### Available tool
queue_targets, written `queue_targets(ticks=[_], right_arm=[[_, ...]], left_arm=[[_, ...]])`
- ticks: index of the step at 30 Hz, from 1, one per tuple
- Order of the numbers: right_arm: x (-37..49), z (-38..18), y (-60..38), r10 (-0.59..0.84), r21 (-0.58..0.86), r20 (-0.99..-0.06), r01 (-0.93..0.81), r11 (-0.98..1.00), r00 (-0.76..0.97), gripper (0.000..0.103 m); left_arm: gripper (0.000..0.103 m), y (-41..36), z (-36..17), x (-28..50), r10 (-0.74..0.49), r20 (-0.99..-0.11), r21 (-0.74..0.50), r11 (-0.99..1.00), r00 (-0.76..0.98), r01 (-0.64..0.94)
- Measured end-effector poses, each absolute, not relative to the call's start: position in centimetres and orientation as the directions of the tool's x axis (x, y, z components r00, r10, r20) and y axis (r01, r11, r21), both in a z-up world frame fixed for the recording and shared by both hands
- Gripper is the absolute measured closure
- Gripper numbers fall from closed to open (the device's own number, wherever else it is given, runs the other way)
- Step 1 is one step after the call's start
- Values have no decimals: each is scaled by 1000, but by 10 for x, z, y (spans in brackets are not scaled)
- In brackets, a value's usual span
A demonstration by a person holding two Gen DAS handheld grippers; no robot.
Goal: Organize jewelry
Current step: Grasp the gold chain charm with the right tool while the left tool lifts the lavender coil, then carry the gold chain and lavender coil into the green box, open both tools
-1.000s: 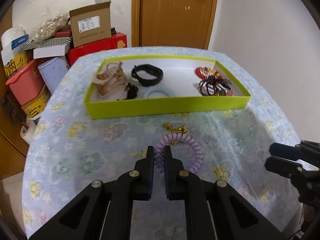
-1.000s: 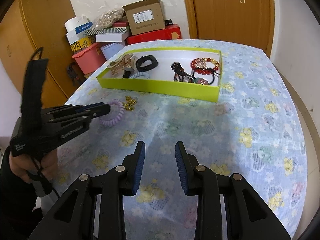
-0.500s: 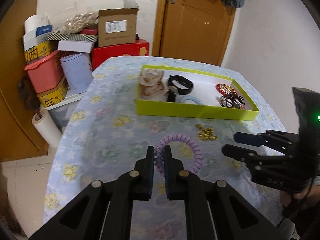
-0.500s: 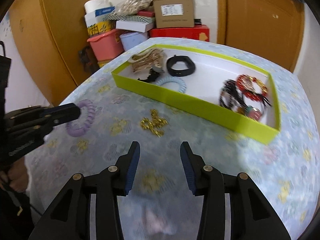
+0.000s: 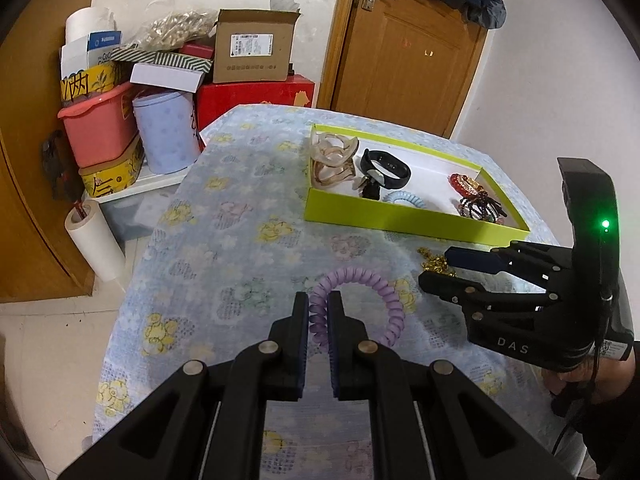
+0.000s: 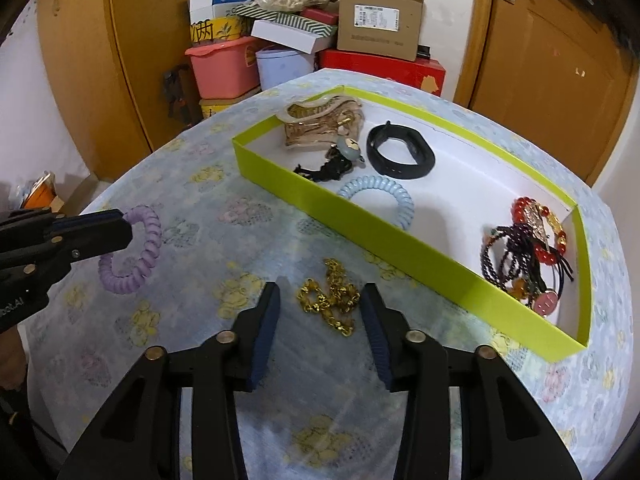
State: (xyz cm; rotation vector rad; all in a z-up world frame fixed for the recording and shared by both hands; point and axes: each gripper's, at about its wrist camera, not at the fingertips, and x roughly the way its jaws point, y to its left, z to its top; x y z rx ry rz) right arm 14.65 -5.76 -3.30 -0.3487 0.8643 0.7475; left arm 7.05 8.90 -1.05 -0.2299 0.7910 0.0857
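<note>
Left hand-held gripper point(image 5: 318, 312): clenched on the purple coil hair tie point(image 5: 360, 304), pads pinching one side of the loop, the rest of the ring hanging free past the fingertips. Same pinch as a second ago, but swung round and drawn back from the green tray point(image 5: 400, 220), which sat straight ahead then and now lies off to the upper right; hair tie apparently lifted clear of the flowered worktop point(image 5: 240, 220), though contact cannot be ruled out.

Right hand-held gripper point(image 6: 320, 314): nothing grasped, jaws closing, the gold chain point(image 6: 330, 300) heaped on the cloth between the fingers, pads not yet touching it. A second ago only bare cloth between those fingers, chain well off to the left; now lined up over it and lower.

Further out, inside the tray: beige hair claw point(image 6: 320, 124), black wristband point(image 6: 402, 156), blue coil tie point(image 6: 380, 200), red bead bracelet point(image 6: 536, 216) tangled with dark hair ties at the far end.

Reading for the task: last two loose pieces both in hand or nearly so; chain pinch next, then both carried over the tray wall. Slack chain likely to slip or trail from a partial pinch.
</note>
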Motion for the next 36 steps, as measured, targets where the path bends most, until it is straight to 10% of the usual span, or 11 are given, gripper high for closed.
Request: queue_targets(ticks=[5, 36], right_arm=[[141, -33, -49, 446, -6, -786, -727, 687, 428, 94], [128, 58, -127, 618, 209, -655, -682, 701, 435, 95]], left_arm=[[94, 92, -13, 71, -19, -716, -183, 970, 698, -161], [94, 57, 33, 90, -53, -683, -149, 987, 729, -68]])
